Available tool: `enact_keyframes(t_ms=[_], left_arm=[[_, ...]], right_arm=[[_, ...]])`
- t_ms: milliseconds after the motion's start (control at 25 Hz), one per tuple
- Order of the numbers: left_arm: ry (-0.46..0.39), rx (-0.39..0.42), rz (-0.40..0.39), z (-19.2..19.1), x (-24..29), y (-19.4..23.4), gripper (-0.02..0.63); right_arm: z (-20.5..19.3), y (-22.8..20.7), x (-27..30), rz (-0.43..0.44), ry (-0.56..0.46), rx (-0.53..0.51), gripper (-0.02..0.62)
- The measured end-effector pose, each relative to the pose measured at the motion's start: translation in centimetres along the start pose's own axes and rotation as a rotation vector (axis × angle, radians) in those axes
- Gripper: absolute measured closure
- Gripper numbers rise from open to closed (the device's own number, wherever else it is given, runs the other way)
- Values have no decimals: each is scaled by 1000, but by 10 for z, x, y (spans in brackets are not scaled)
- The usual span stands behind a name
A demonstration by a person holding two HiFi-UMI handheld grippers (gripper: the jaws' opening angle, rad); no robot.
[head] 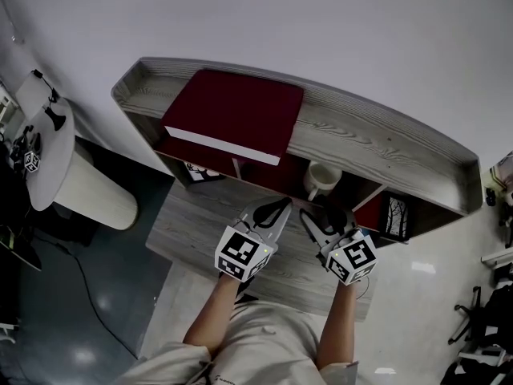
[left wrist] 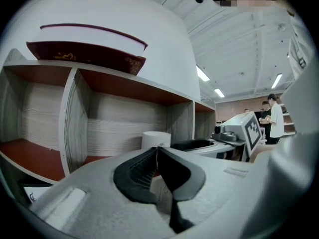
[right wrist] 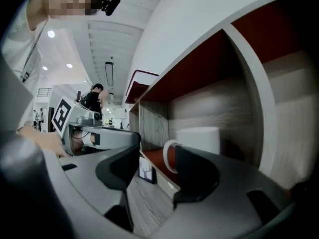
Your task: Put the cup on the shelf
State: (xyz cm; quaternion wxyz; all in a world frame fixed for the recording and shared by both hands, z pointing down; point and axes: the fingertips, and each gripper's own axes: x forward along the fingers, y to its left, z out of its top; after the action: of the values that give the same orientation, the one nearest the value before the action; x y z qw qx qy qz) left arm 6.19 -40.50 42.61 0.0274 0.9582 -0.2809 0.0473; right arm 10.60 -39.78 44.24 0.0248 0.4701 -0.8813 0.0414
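Right gripper (right wrist: 155, 158), seen along its own jaws: the two dark pads stand wide apart with nothing between them. Left gripper (left wrist: 157, 151): pad tips meet, nothing held. The white ceramic cup (right wrist: 197, 138) stands upright on the red floor of a compartment in the grey wood-grain shelf unit (right wrist: 154, 123), beyond the right gripper's tips and clear of them, a little right of the gap, its handle turned left. The right pad covers the cup's lower body. In the left gripper view only the cup's (left wrist: 156, 138) upper part shows above that gripper's grey shell. From the head view, both grippers (head: 276, 209) (head: 325, 217) lie over the near wooden board, and the shelf's top board (head: 377, 143) hides most of the cup (head: 323, 179). A dark red closed book (head: 232, 111) lies on that top board, to the left.
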Motion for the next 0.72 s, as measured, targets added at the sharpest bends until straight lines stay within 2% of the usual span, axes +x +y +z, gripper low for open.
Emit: enact_keyframes(t_ms=[360, 600, 720], left_arm=[[5, 8, 55, -5, -12, -26, 595], [18, 18, 121, -9, -23, -47, 595], [5, 5, 179, -7, -31, -55, 595]], right_arm=[[0, 10, -26, 23, -20, -2, 365], [1, 14, -50, 14, -31, 24, 365], [-1, 18, -60, 20, -22, 19, 367]])
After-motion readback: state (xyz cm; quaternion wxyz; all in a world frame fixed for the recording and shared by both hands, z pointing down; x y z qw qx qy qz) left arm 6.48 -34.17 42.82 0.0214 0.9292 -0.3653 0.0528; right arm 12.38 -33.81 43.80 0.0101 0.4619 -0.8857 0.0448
